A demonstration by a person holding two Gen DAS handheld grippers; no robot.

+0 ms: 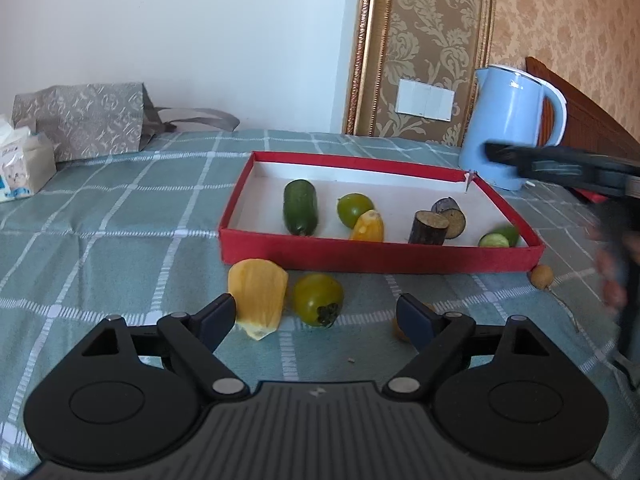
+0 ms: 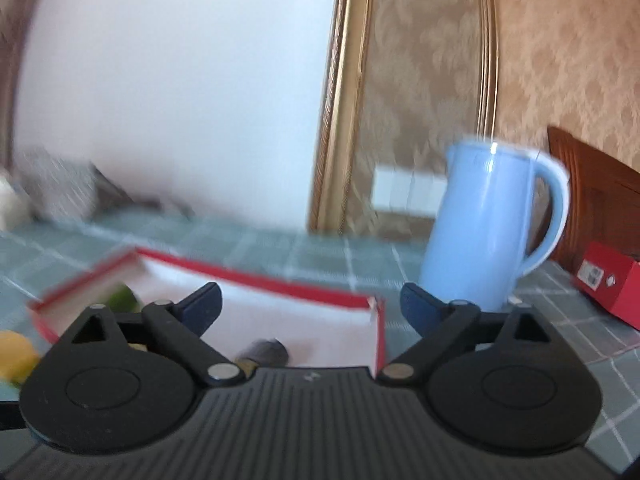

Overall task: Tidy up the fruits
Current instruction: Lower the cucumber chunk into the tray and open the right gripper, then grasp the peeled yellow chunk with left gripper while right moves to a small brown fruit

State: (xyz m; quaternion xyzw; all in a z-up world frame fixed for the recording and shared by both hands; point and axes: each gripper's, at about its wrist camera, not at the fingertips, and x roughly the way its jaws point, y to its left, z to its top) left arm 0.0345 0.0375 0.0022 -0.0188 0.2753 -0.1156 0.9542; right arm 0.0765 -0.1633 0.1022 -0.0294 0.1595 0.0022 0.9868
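Observation:
A shallow red tray [image 1: 360,256] on the checked cloth holds a green cucumber piece [image 1: 300,206], a green fruit [image 1: 352,208], a yellow piece [image 1: 368,227], two dark stubs [image 1: 430,227] and a cut cucumber end [image 1: 496,239]. In front of the tray lie a yellow jackfruit piece [image 1: 258,296] and a green tomato [image 1: 318,299]. My left gripper [image 1: 316,316] is open and empty, with the tomato between its fingers. An orange bit [image 1: 398,330] shows behind its right finger. My right gripper [image 2: 310,304] is open and empty above the tray [image 2: 376,332]; it also shows blurred in the left wrist view [image 1: 560,168].
A blue kettle [image 1: 508,128] stands behind the tray's right corner. A small brown longan [image 1: 542,277] lies at the tray's front right corner. A grey bag [image 1: 84,120] and tissue pack [image 1: 20,168] sit at the far left. A red box [image 2: 608,280] is right of the kettle.

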